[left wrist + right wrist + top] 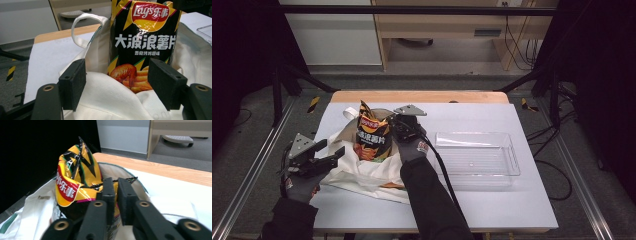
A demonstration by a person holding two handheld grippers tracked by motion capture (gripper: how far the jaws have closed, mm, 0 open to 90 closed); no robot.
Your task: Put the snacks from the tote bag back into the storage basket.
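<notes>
I see the right tongs (398, 126) pinching the black-and-yellow foil crisp packet (372, 135) centre-left, upright in the white cloth bag (362, 172); left tongs (331, 154) spread.

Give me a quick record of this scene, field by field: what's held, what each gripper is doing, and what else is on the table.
held item: chip bag, upright, lower part inside the cloth bag
right gripper: jaws shut on the chip bag's edge
left gripper: jaws open, at the cloth bag's left side, cloth lying between them
clear plastic tray: empty, to the right of the cloth bag
surface: white table
</notes>
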